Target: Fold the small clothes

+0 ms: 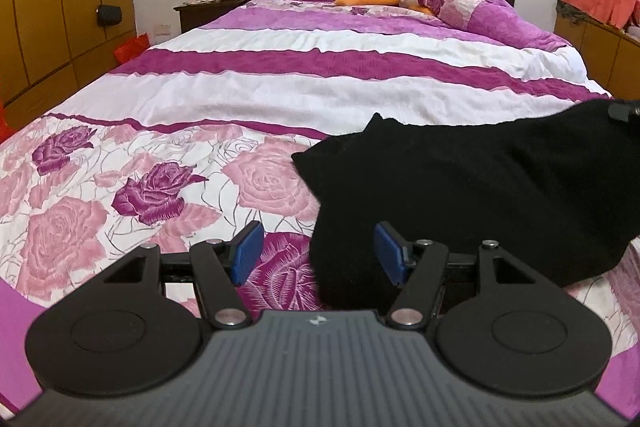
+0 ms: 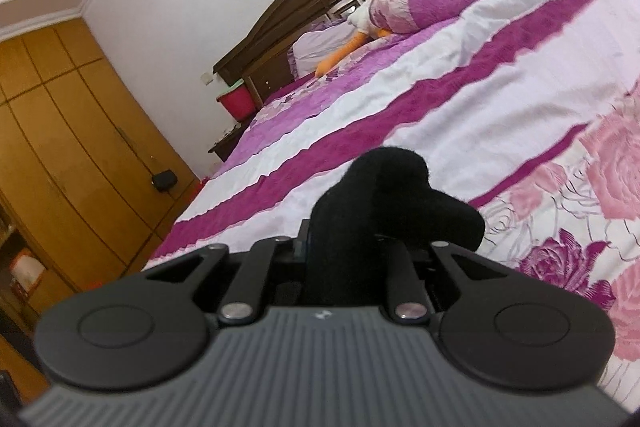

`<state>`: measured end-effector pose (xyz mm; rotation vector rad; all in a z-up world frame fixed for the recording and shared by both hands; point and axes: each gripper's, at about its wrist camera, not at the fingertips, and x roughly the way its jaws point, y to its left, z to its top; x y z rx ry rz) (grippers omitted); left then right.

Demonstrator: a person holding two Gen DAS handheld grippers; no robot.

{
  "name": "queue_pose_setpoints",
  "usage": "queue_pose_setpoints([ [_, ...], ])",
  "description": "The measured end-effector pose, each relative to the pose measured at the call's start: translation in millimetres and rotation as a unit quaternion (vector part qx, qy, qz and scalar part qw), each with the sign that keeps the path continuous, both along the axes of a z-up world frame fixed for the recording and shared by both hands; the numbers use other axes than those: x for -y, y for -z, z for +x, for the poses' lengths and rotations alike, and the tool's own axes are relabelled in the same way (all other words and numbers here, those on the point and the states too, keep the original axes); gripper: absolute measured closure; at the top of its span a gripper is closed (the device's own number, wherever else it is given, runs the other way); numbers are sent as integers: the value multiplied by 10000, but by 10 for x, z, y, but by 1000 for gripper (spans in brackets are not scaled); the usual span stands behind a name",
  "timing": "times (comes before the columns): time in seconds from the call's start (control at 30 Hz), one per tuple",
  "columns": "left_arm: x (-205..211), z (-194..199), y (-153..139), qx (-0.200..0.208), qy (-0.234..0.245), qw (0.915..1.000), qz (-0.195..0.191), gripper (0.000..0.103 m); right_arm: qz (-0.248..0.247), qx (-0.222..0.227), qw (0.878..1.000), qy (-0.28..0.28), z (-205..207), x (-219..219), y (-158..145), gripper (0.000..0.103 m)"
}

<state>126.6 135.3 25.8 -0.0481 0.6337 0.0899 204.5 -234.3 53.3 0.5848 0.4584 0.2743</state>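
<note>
Basically, small black knit garment (image 1: 472, 195) drapes over floral pink-and-purple bedspread (image 1: 120, 187), long axis running rightward; right gripper (image 2: 348, 247) clamps its far end, left gripper (image 1: 318, 253) wide, empty, nearest its near-left corner.

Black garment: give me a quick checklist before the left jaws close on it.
1. right gripper shut on the black garment: ok, cloth bunched between its jaws.
2. left gripper open: ok, blue pads apart.
3. Garment edge between the left jaws: ok, its near corner lies in the gap.
4. Single layer in the gap: cannot tell.
5. Bedspread out of the gap: not ok, it lies just under the cloth.
6. Garment lying flat: not ok, the right side is lifted.
</note>
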Motion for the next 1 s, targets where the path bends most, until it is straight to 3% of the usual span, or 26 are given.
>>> queue_pose_setpoints([
  [0.37,-270,-85,10,174,-97,9991,-361,36,-818,138,9961,-300,23,-606,-341,87],
  [0.6,-483,-138,-4,332,-206,9975,-589,36,-1903,181,9797,-600,109,-1288,-452,87],
  [0.77,-617,-204,25,388,-283,9966,-666,36,-2474,162,9645,-905,218,-1889,-370,87],
  [1.0,-797,-263,151,330,-481,9952,-788,36,-2814,-30,9490,-1422,273,-2509,-34,89],
])
